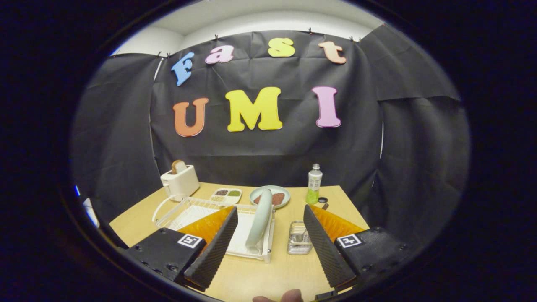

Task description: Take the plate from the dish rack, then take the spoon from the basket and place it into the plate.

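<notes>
A pale green plate (pixel 261 218) stands on edge in the white wire dish rack (pixel 184 212), at the rack's right end. It lies just ahead of my fingers, closer to the left one. A small metal basket (pixel 298 242) sits to the right of the rack, with a spoon (pixel 303 235) in it whose handle tip pokes out behind the right finger. My gripper (pixel 270 243) is open, nothing between its ridged black fingers, held above the near part of the wooden table (pixel 251 277).
A white toaster (pixel 180 181) with bread stands at the back left. Behind the rack lie a small divided tray (pixel 226 195) and a green plate of food (pixel 272 196). A green drink bottle (pixel 314 184) stands at the back right. A fingertip (pixel 291 295) shows below.
</notes>
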### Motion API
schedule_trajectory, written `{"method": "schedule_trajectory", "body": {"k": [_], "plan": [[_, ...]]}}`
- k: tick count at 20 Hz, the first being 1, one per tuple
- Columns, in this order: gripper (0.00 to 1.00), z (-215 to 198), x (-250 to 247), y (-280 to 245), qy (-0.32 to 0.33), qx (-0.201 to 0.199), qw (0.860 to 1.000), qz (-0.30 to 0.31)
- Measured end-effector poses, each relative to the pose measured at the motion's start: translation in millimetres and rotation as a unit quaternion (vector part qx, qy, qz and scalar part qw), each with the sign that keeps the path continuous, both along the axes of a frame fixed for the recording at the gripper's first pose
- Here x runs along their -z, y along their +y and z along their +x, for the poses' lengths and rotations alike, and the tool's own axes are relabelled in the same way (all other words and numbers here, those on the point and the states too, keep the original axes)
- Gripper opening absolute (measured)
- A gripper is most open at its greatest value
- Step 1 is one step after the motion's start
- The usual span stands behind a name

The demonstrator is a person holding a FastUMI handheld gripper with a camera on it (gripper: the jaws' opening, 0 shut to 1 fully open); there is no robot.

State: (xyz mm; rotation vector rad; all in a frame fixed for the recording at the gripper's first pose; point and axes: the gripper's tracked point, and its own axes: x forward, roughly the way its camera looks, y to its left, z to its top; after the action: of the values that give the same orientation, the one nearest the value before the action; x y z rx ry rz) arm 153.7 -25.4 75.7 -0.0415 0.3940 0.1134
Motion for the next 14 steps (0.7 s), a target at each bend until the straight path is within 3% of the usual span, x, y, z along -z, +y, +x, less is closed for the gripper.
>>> {"method": "schedule_trajectory", "body": {"k": [5, 7, 14], "plan": [[1.00, 53.6, 2.5, 13.7, 0.086, -0.004, 0.995, -0.044], [1.00, 73.3, 8.1, 25.2, 0.123, -0.010, 0.992, -0.030], [1.00, 119.9, 63.1, 29.7, 0.257, 0.011, 0.965, -0.050]]}}
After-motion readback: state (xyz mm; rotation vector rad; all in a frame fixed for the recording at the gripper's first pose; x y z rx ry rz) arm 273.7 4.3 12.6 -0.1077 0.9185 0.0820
